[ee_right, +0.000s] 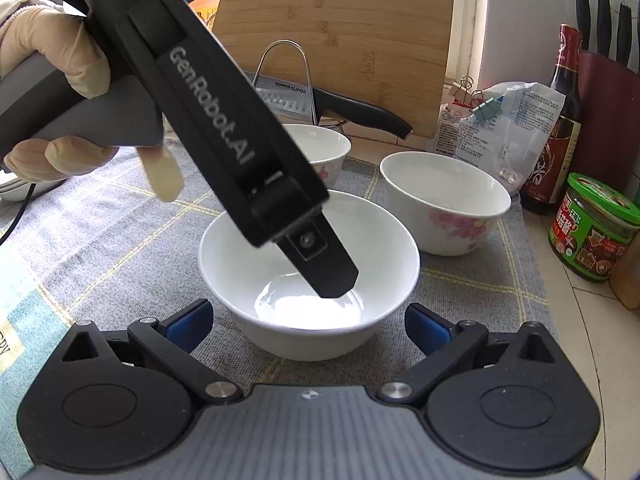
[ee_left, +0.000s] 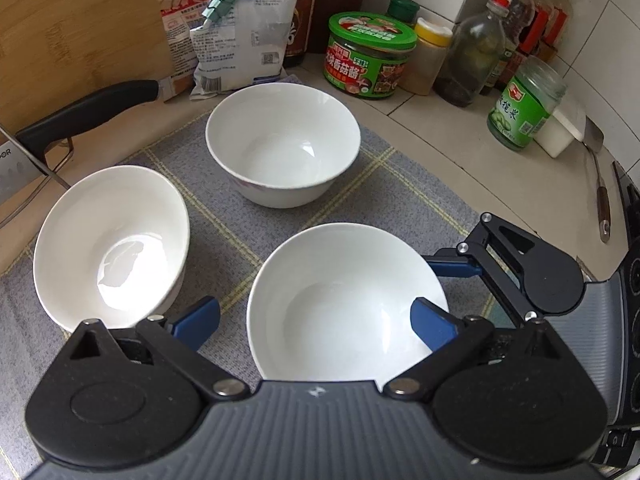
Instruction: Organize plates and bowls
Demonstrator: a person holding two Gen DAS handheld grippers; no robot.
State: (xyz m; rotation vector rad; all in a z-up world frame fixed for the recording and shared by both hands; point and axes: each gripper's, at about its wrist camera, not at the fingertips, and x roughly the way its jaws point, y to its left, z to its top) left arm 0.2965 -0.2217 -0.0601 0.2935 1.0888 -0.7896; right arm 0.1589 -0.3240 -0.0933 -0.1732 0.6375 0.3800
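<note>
Straddling the near bowl's (ee_left: 344,300) rim, open left gripper (ee_left: 316,320); right gripper (ee_right: 308,324) open alongside.

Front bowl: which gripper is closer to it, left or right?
Left. The left gripper has one finger dipped inside the front bowl, with the other finger outside the rim. The right gripper sits just outside its near side, jaws open.

The left gripper (ee_right: 338,276) hides most of the rear bowl (ee_right: 326,152), and the frame edge crops the knife blade (ee_left: 12,176).
</note>
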